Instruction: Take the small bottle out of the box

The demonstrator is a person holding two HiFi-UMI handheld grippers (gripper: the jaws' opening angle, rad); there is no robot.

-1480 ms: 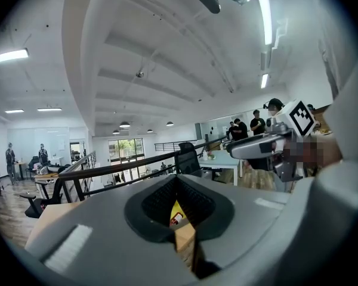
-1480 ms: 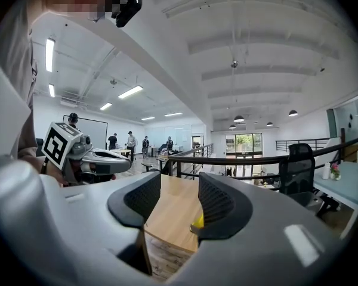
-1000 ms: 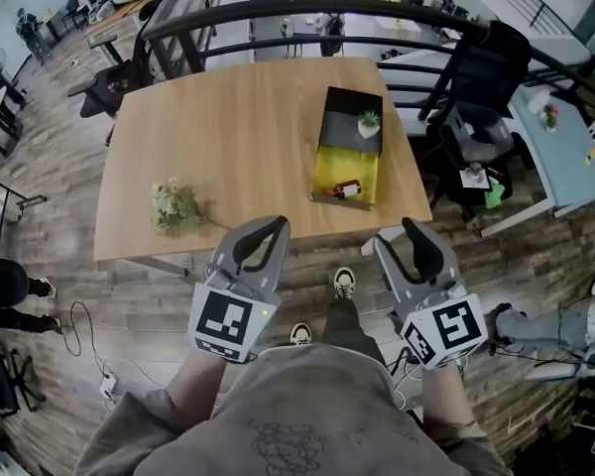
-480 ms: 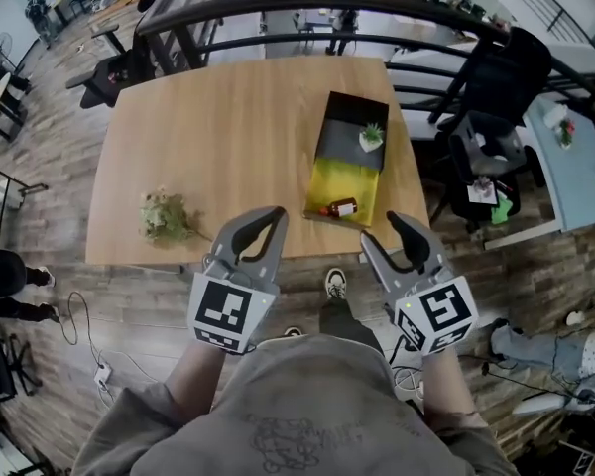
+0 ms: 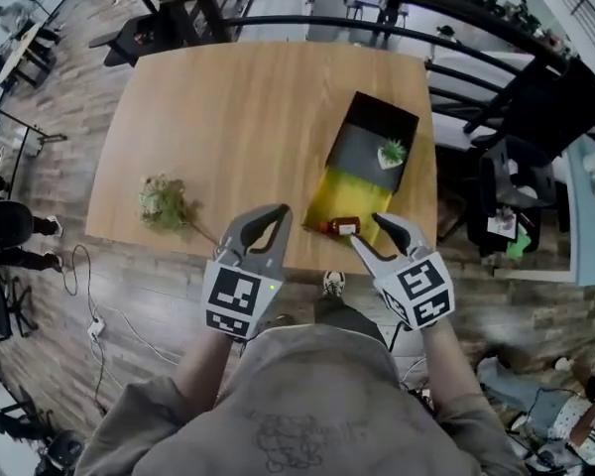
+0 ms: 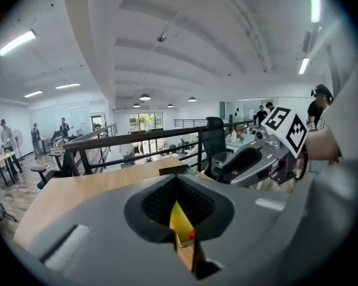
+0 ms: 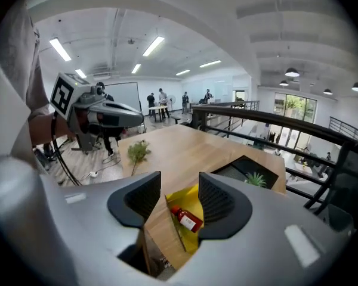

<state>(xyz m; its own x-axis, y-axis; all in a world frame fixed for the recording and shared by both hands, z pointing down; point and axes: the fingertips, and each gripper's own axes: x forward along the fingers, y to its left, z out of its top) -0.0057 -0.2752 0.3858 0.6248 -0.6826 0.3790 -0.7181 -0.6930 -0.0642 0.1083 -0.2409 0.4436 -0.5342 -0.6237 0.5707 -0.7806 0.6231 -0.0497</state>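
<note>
Noted: small bottle [image 5: 342,227] lain in yellow end of box [image 5: 362,157] on surface [image 5: 228,117]. Aimed at it: right gripper [image 5: 369,231], fingers spread, empty; left gripper [image 5: 276,214] clenched, empty. Reach judged in hand; fingers to be lowered astride bottle.

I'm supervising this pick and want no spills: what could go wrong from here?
The small red bottle with a white label lies on its side in the yellow end of the black box, so it may roll or slip as the open right gripper closes. That end sits close to the wooden table's near edge; a nudge could push the box off, tipping the small potted plant.
</note>
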